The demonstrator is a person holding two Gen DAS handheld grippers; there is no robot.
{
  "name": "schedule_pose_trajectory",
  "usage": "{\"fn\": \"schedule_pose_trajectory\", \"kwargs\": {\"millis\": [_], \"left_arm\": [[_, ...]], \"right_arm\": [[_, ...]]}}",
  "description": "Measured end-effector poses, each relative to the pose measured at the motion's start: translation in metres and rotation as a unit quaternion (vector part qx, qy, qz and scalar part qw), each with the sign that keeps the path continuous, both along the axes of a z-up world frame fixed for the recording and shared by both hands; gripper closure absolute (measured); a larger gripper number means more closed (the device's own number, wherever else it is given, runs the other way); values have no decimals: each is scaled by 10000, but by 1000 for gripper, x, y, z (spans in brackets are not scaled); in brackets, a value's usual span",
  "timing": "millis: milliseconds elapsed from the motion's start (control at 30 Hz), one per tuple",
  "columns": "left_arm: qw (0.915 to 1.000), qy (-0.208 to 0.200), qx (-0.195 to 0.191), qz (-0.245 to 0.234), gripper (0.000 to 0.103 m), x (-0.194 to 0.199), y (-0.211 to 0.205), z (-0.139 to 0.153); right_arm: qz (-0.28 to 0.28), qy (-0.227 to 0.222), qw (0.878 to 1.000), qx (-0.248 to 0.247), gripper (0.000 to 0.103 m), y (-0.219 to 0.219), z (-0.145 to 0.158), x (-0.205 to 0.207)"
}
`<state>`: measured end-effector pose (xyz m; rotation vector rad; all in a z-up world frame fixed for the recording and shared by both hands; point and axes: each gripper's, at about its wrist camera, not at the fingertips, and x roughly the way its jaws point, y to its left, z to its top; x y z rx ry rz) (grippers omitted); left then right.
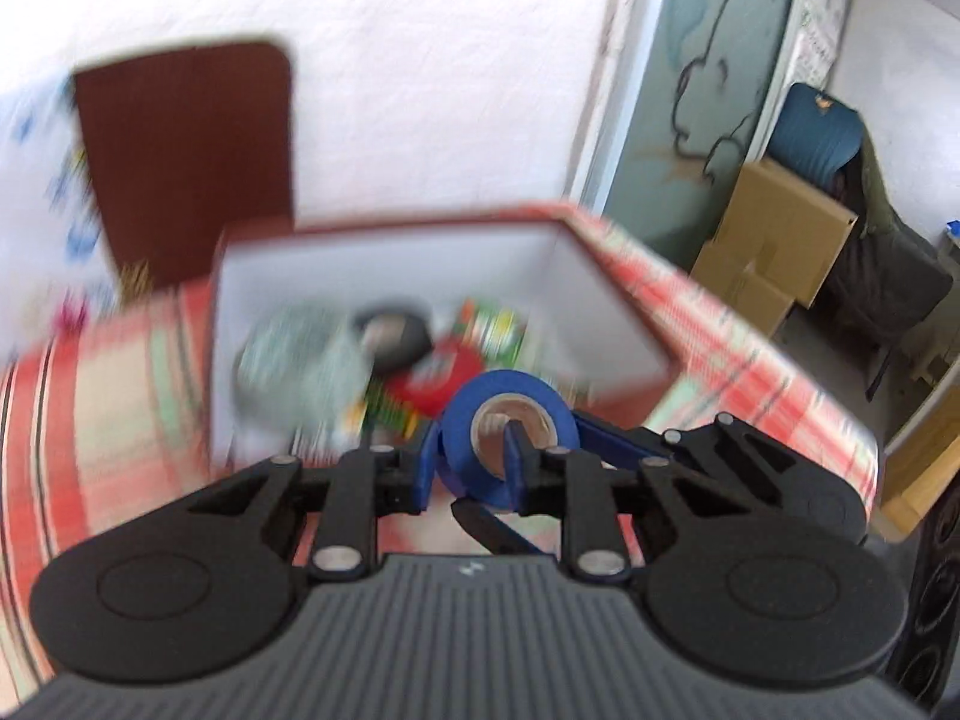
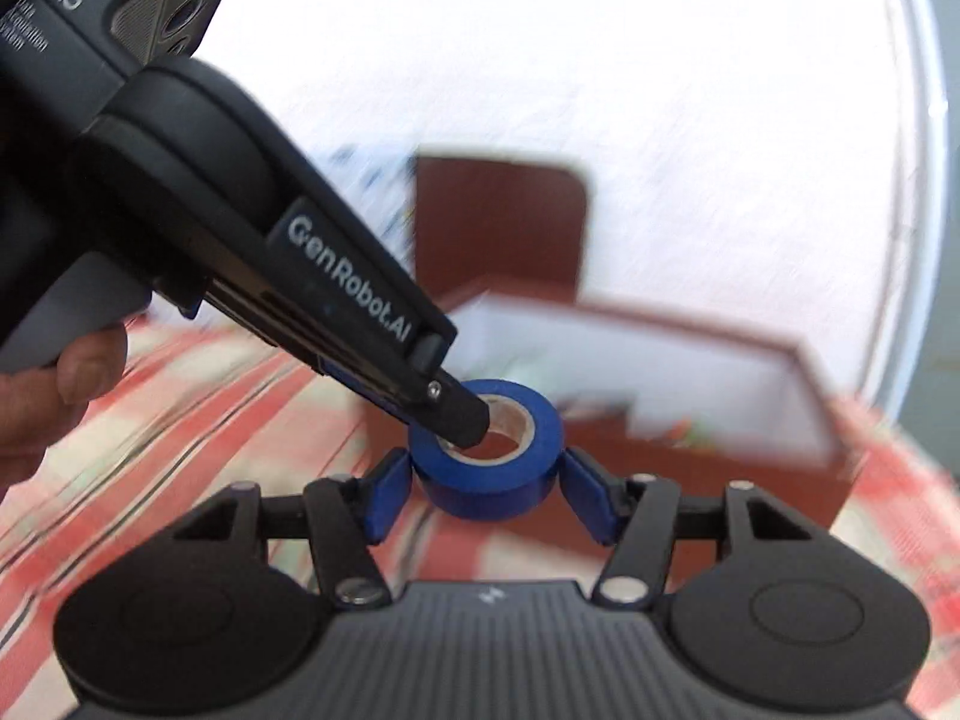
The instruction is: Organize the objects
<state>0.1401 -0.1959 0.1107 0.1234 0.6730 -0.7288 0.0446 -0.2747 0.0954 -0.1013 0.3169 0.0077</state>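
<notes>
Checked cloth [image 1: 108,396] covers counter below white wall [image 1: 420,60]; left hand-held gripper [image 1: 471,468] and right hand-held gripper [image 2: 486,489] both pinch blue tape roll [image 2: 489,456] beside open box [image 1: 384,276]

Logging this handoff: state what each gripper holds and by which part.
Blue tape roll: left gripper pinches its wall, one finger through the core; right gripper clamps its outer sides.
</notes>
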Motion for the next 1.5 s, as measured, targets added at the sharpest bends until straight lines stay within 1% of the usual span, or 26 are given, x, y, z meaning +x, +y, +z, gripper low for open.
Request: {"fn": "schedule_pose_trajectory", "kwargs": {"millis": [100,200,267,300,333,367,400,467,533,633,800,933,967,1067,1133,1200,1233,1267,1300,1433,1467,1500], "left_arm": [[9999,-122,23,-87,77,21,-31,3],[9999,-67,16,-102,77,46,-61,-2],[9998,-146,-59,-100,70,59,-76,-11],[9998,-203,56,26,58,65,-84,-16],[9991,-237,246,235,56,71,-91,-21],[9982,-221,376,415,56,75,-94,-25],[9982,-125,342,483,56,79,-94,-27],[9985,55,199,502,56,83,-89,-29],[9979,-40,216,606,56,81,-85,-28],[9973,-171,303,644,56,73,-79,-21],[9949,-376,598,725,53,47,-64,-9],[9901,-708,767,944,42,12,-40,3],[9889,-752,791,1005,41,2,-32,4],[9871,-777,767,1173,41,-21,-9,6],[9860,-693,691,1350,41,-35,7,7],[9863,-602,559,1432,41,-51,24,8],[9859,-610,526,1468,41,-60,31,8],[9852,-648,488,1507,41,-70,40,9],[9845,-689,450,1546,39,-78,48,9],[9812,-762,357,1737,25,-108,75,10],[9800,-801,343,1788,24,-115,80,10],[9792,-824,330,1825,19,-121,85,11]], "right_arm": [[-284,-116,9995,-104,47,-24,9,25],[-473,51,9989,-37,47,-50,6,53],[-623,116,9980,-57,46,-63,1,74],[-690,201,9973,-141,40,-69,-5,87],[-730,384,9963,-224,34,-74,-12,98],[-772,419,9960,-155,32,-79,-16,104],[-789,421,9960,-57,33,-84,-17,106],[-799,292,9964,-2,33,-87,-17,103],[-819,208,9964,43,33,-89,-20,94],[-847,183,9958,279,33,-89,-18,87],[-946,-20,9938,578,33,-79,-1,58],[-1098,-241,9896,902,32,-71,15,16],[-1136,-297,9879,1014,32,-70,19,3],[-1113,-353,9849,1278,31,-65,26,-29],[-1137,-318,9853,1232,31,-58,32,-45],[-1165,-330,9846,1257,30,-48,38,-62],[-1157,-368,9839,1310,29,-44,39,-69],[-1169,-392,9831,1354,25,-41,40,-77],[-1173,-400,9825,1392,23,-37,41,-84],[-1107,-252,9792,1683,18,-19,46,-116],[-1112,-254,9782,1738,13,-15,47,-123],[-1136,-265,9769,1788,5,-11,49,-130]]}}
